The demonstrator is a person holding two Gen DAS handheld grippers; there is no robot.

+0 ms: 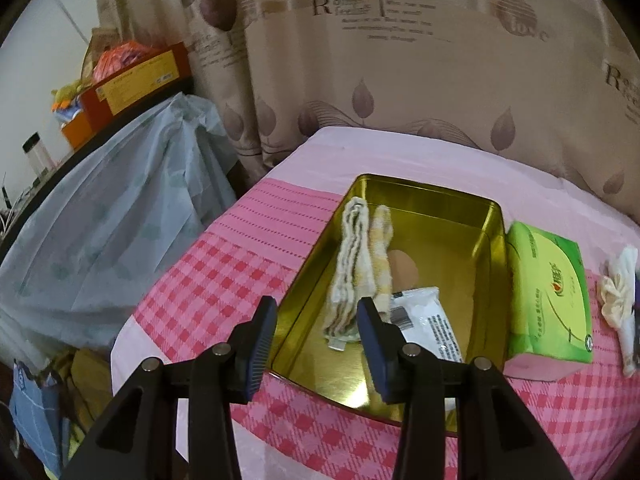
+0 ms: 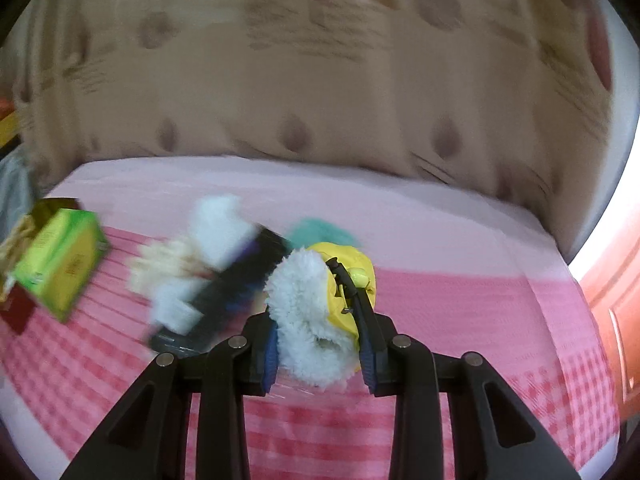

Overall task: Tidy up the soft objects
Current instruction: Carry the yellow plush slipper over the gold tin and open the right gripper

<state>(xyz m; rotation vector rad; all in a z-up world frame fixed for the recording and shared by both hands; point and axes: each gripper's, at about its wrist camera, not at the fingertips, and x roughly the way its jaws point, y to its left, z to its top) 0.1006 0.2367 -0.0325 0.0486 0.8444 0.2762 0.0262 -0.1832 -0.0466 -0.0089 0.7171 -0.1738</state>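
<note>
Fleecy white-and-yellow slipper [image 2: 320, 320] sits clamped between the right gripper [image 2: 320, 354] fingers, raised above the pink bedspread [image 2: 460, 320]. Over the gold tin [image 1: 494, 216], which holds rolled towels [image 1: 360, 264], the left gripper [image 1: 316, 344] hovers with fingers spread, grasping nothing. Judging by the blur, a fast swing could shake the squashy slipper loose.

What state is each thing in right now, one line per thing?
Gold tin: lid off, partly filled.
Striped towel: folded, lying in the tin.
White packet: lying in the tin.
Green tissue pack: outside the tin, beside it.
Left tool: open, holding nothing.
Right tool: shut on the fluffy yellow toy.
</note>
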